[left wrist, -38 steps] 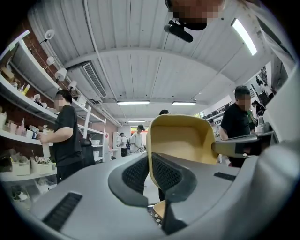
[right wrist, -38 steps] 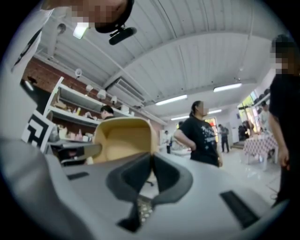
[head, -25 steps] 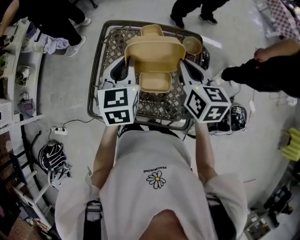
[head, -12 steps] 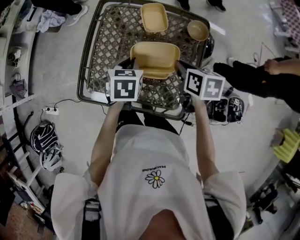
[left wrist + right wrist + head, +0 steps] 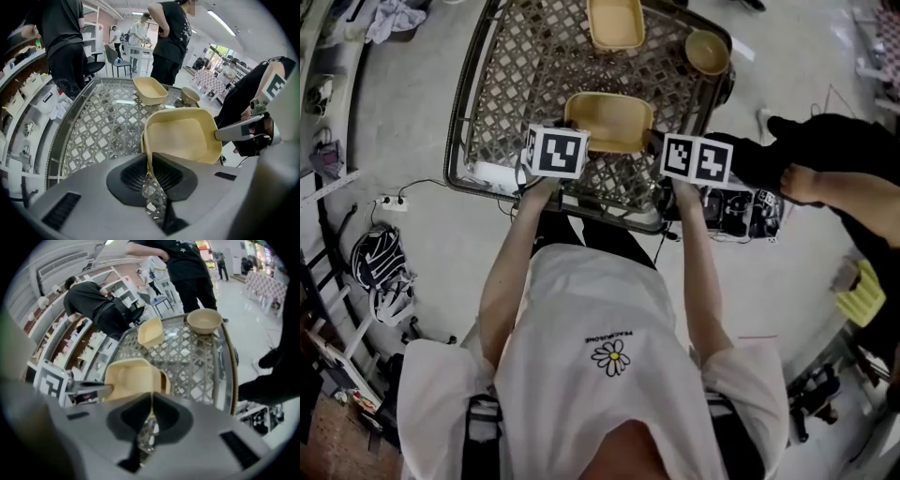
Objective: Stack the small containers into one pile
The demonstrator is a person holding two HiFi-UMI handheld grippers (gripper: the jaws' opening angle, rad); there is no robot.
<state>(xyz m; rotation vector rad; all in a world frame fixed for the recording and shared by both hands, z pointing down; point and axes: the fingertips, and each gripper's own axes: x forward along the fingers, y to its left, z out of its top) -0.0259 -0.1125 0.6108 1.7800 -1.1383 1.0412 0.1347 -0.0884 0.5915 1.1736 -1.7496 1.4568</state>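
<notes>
**Q:** On the near edge of the table, which item, and where exactly?

**A:** Item 1: large tan rectangular plastic container (image 5: 609,117), open side up. It sits at the near edge of the grey metal lattice table (image 5: 516,84), between both grippers. Whether its base rests on the lattice cannot be determined.

**Q:** Grips?

**A:** For the left gripper (image 5: 149,161), the jaws are narrow and have just been opening slightly. The container's left rim is between the pads, which seem to be in contact with it. For the right gripper (image 5: 151,401), the jaws are closed down on the right rim, which shows as a thin edge between them.

**Q:** Other stock?

**A:** Item 2: small tan rectangular container (image 5: 614,23), far side, centre. Item 3: round tan bowl (image 5: 707,52), far right corner. Both are well apart from item 1.

**Q:** Handling advice?

**A:** Judged step: setting item 1 down as the base of the pile. Seat it flat before either side lets go. Release both rims evenly so it does not tip, then draw the jaws outward, clear of the rim. Item 2 likely nests inside next.

**Q:** Markings?

**A:** On the containers, none visible. On the black-and-white square marker cubes (image 5: 558,152), patterns only, no words. On the white shirt (image 5: 609,300), a small line of print above a daisy motif (image 5: 611,359), too small to read.
</notes>
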